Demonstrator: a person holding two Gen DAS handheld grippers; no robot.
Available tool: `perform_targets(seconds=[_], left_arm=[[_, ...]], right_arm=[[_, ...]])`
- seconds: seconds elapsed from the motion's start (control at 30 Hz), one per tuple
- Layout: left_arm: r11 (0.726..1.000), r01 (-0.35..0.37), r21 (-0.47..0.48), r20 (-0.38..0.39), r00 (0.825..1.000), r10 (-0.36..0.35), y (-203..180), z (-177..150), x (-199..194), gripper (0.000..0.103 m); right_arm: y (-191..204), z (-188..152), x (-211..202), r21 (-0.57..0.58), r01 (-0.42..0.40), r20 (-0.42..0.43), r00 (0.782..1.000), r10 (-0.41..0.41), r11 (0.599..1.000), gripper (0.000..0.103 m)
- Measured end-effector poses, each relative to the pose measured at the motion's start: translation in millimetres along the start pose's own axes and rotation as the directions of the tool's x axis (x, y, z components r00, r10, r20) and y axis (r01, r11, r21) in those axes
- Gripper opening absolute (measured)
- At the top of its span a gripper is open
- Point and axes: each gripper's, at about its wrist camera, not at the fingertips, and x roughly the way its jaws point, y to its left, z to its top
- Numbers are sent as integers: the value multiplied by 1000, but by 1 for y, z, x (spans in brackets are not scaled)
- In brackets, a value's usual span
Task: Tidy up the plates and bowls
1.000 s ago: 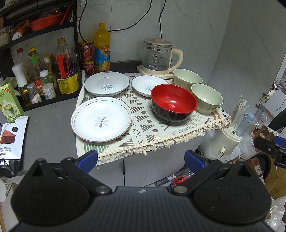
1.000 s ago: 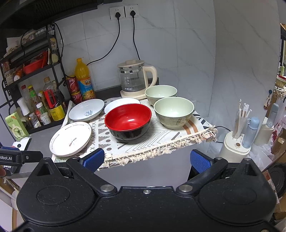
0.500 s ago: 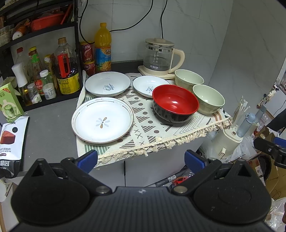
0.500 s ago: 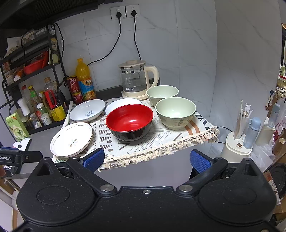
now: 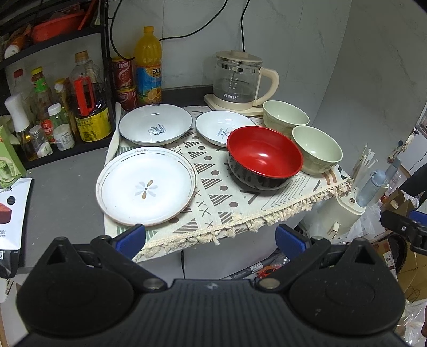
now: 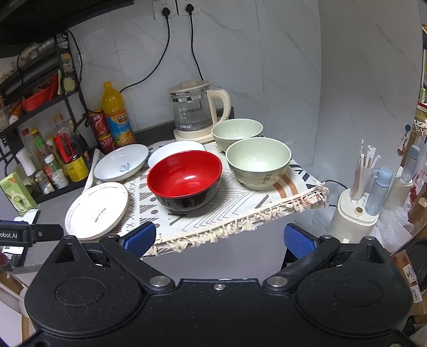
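Plates (image 5: pixel 146 185) and bowls (image 5: pixel 264 156) lie separate on the worktop (image 5: pixel 64 173), nothing stacked yet; left gripper (image 5: pixel 210 237) and right gripper (image 6: pixel 218 236) hover with jaws apart.

Light: dim, even, from overhead.
Glare: small highlight inside red bowl (image 5: pixel 263 155).
Edges: strong fisheye bending, dark corners.
Focus: mostly sharp.

A small home kitchen corner: a grey counter (image 5: pixel 66 170) against marble-look tiled walls, with a black rack of oil and sauce bottles (image 5: pixel 80 98) at 10 o'clock, a glass electric kettle (image 5: pixel 237 80) at 12 o'clock beneath wall sockets (image 6: pixel 176 8), and a chopstick holder (image 6: pixel 355 213) at 3 o'clock.
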Motion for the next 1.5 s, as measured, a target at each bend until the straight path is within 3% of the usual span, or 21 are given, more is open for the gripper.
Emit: perform_targets(seconds=[0.73, 1.17, 1.5], left_arm=[[993, 100, 64, -40, 994, -98, -43, 103, 108, 102], [973, 196, 119, -123, 976, -182, -80, 156, 177, 102], [957, 236, 170, -188, 961, -203, -107, 182, 224, 100]], right_arm=[[-52, 56, 85, 121, 47, -45, 998, -42, 992, 103], [-79, 82, 132, 162, 92, -74, 994, -81, 982, 103], [-98, 91, 166, 209, 121, -128, 987, -96, 970, 103]])
